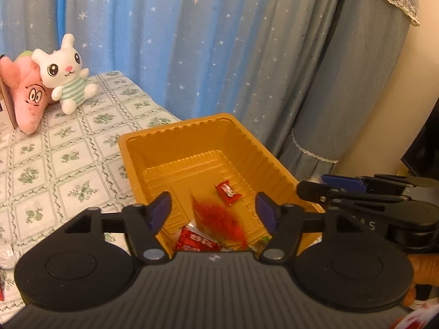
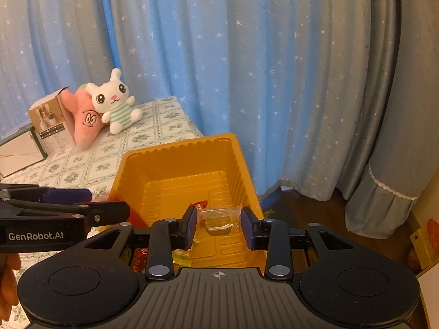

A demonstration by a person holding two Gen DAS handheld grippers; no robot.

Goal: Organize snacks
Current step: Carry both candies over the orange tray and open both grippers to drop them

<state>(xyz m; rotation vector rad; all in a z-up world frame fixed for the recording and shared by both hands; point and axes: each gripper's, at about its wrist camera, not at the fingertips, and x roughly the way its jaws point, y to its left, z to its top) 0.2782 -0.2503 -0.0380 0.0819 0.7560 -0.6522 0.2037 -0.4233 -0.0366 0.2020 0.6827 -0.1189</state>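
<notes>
An orange plastic tray [image 1: 178, 128] stands on the floral tablecloth. My left gripper [image 1: 214, 203] hangs over its near end, open, pads touching nothing. Below the gap a blurred red snack packet [image 1: 219, 219] is inside the tray. A small red candy [image 1: 227, 189] and a red wrapped bar [image 1: 194, 242] lie on the tray floor. My right gripper [image 2: 219, 213] is shut on a clear-wrapped snack [image 2: 219, 220], held above the tray [image 2: 178, 145]. Each gripper shows in the other's view: the right gripper [image 1: 312, 185] and the left gripper [image 2: 107, 203].
A white plush rabbit [image 1: 65, 74] and a pink plush [image 1: 27, 96] sit at the table's far left, beside a cardboard box [image 2: 50, 120]. A blue starred curtain [image 2: 247, 68] hangs behind. The tray lies near the table's right edge, with dark floor [image 2: 315, 213] beyond.
</notes>
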